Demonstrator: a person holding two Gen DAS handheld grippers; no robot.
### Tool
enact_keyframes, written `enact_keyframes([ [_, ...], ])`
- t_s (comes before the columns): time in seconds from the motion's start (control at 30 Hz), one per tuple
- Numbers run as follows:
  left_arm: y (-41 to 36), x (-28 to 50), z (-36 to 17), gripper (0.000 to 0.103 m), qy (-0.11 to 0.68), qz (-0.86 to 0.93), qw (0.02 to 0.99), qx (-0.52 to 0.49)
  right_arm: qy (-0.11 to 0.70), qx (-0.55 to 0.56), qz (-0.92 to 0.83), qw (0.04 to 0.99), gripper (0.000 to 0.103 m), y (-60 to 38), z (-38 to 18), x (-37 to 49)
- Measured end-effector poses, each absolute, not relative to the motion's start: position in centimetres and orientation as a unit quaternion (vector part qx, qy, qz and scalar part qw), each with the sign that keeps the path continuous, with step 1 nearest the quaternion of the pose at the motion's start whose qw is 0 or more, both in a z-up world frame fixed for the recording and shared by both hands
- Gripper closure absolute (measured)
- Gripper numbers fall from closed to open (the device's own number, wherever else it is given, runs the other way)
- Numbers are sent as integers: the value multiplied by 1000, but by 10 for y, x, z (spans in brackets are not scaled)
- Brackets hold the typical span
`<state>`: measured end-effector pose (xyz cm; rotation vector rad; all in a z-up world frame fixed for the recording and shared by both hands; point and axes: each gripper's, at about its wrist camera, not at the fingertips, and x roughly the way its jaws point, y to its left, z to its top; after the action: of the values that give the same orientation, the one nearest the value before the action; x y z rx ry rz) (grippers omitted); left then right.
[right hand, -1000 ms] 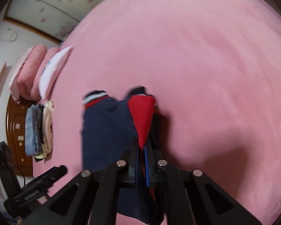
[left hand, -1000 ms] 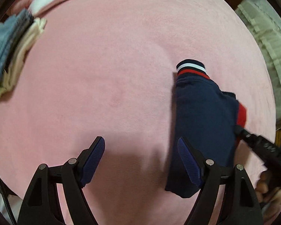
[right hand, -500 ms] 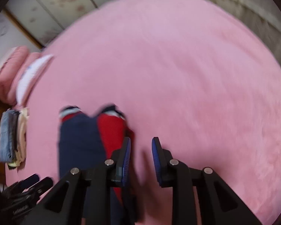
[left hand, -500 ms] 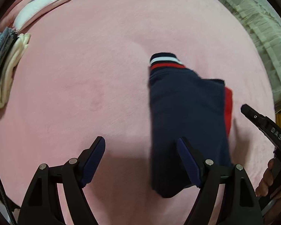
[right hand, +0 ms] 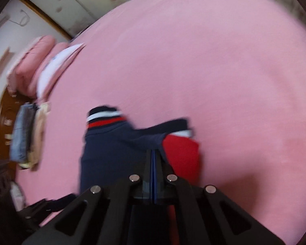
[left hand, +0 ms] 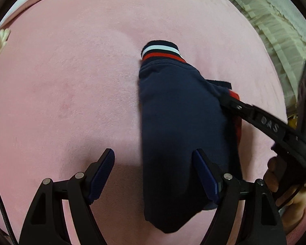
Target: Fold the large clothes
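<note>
garment: the navy top [left hand: 179, 126] is lying on the pink bed cover [left hand: 71, 81], already folded down into a long narrow bundle. one striped cuff [left hand: 161, 51] pokes out the far end, and a red panel [right hand: 181, 153] shows along its right side.

right claw: the right gripper [right hand: 153, 153] is pinched tight, pads flat together, with its tips down on the right edge of the bundle where navy meets red. its jaws have just been closing. the left view shows it reaching in low from the side [left hand: 230, 100]. can't tell for sure whether it's got a thin bit of fabric nipped or is just pressing on it; that view is pretty smeared.

left claw: the left gripper [left hand: 155, 175] is spread wide and holding nothing. it hangs above the near end of the bundle, one pad [left hand: 204, 173] over the navy, the other [left hand: 104, 167] out over bare cover.

why like this: my guess is the right one is pinning or tidying that loose edge so the layers don't slide, while the left lines up, open, to take the near end for one more fold.

background: a stack of folded clothes [right hand: 28, 134] sits off by the pillows [right hand: 51, 67], well apart from this one, so probably the done pile.

progress: looks mostly folded, maybe a final fold or a move to the pile left.
</note>
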<state>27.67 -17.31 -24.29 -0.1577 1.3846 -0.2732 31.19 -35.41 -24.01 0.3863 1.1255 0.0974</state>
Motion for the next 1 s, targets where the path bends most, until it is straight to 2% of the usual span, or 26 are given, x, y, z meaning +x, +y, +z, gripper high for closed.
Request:
enact_keyframes([
  [0.13, -176, 270, -240, 25, 636, -147, 755, -58, 514, 131, 27, 847, 103, -348, -215, 290],
  [0.23, -180, 261, -242, 25, 644, -155, 748, -49, 513, 175, 92, 836, 103, -342, -207, 272],
  [0.33, -183, 253, -253, 25, 661, -146, 735, -40, 545, 203, 152, 799, 103, -341, -222, 254],
  [0.43, -179, 247, -265, 25, 672, -136, 727, -28, 574, 153, 120, 795, 103, -337, -240, 233],
  [0.5, -175, 243, -265, 25, 674, -129, 726, -39, 574, 167, 108, 794, 103, -344, -242, 223],
  [0.57, -172, 239, -259, 25, 675, -111, 728, -42, 584, 182, 94, 786, 103, -351, -235, 218],
  [0.63, -173, 236, -250, 25, 672, -102, 732, -35, 596, 165, 93, 781, 99, -347, -222, 216],
  [0.73, -176, 232, -230, 25, 663, -92, 743, -23, 612, 136, 88, 774, 99, -341, -199, 220],
  [0.83, -177, 236, -219, 20, 662, -78, 745, -17, 624, 121, 75, 768, 97, -338, -187, 221],
  [0.87, -178, 239, -214, 19, 662, -73, 745, -16, 628, 117, 70, 766, 94, -332, -184, 225],
  [0.9, -180, 240, -211, 18, 662, -68, 746, -14, 631, 113, 65, 765, 86, -334, -182, 223],
  [0.93, -181, 242, -207, 17, 662, -64, 746, -10, 633, 106, 55, 765, 71, -334, -178, 224],
  [0.97, -185, 245, -205, 16, 662, -61, 747, -5, 634, 103, 51, 765, 63, -332, -176, 224],
  [1.0, -183, 250, -201, 15, 662, -57, 747, 3, 636, 99, 46, 764, 51, -332, -174, 223],
])
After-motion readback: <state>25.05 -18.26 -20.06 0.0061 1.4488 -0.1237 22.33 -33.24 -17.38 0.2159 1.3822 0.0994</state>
